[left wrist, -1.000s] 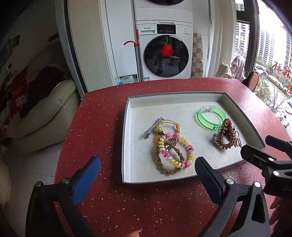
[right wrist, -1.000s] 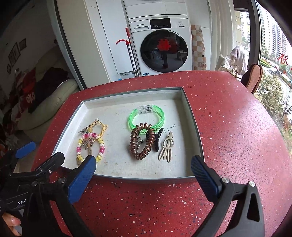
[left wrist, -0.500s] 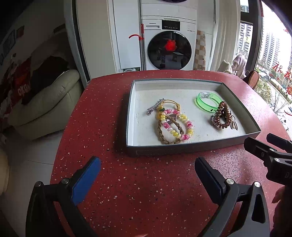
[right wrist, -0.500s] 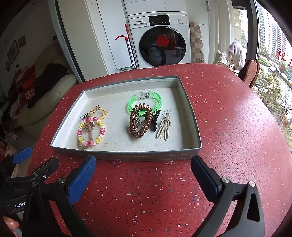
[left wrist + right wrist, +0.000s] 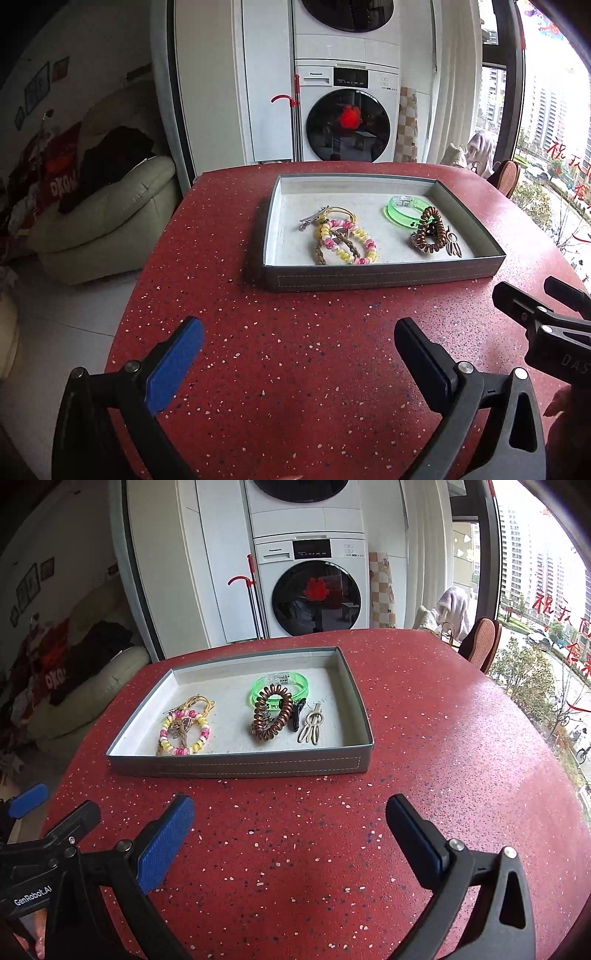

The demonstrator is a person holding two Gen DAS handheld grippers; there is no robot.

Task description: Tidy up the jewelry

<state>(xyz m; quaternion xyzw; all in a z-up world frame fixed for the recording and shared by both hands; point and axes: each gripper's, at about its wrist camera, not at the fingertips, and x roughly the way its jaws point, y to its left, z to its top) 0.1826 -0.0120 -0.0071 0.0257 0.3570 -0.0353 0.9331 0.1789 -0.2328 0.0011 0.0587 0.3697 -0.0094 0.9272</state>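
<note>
A shallow grey tray [image 5: 384,277] [image 5: 236,765] sits on the red speckled table. Inside lie a pink-and-yellow bead bracelet [image 5: 349,242] [image 5: 184,731] over a braided brown band and a yellow hair tie, a green bangle [image 5: 404,213] [image 5: 280,688], a brown coil hair tie [image 5: 426,230] [image 5: 271,718], a black clip and a beige hair clip [image 5: 312,725]. My left gripper [image 5: 299,347] is open and empty, well short of the tray's front wall. My right gripper [image 5: 290,825] is also open and empty, near the table's front.
The round red table [image 5: 443,775] drops off at left and right. A cream sofa [image 5: 107,218] stands left, a washing machine [image 5: 347,114] behind, a chair [image 5: 480,646] at the far right by the window. A hand shows behind each gripper.
Both grippers have pulled back and lowered from above the tray toward the table's front edge. The tray now looks farther away. The jewelry has not moved.
</note>
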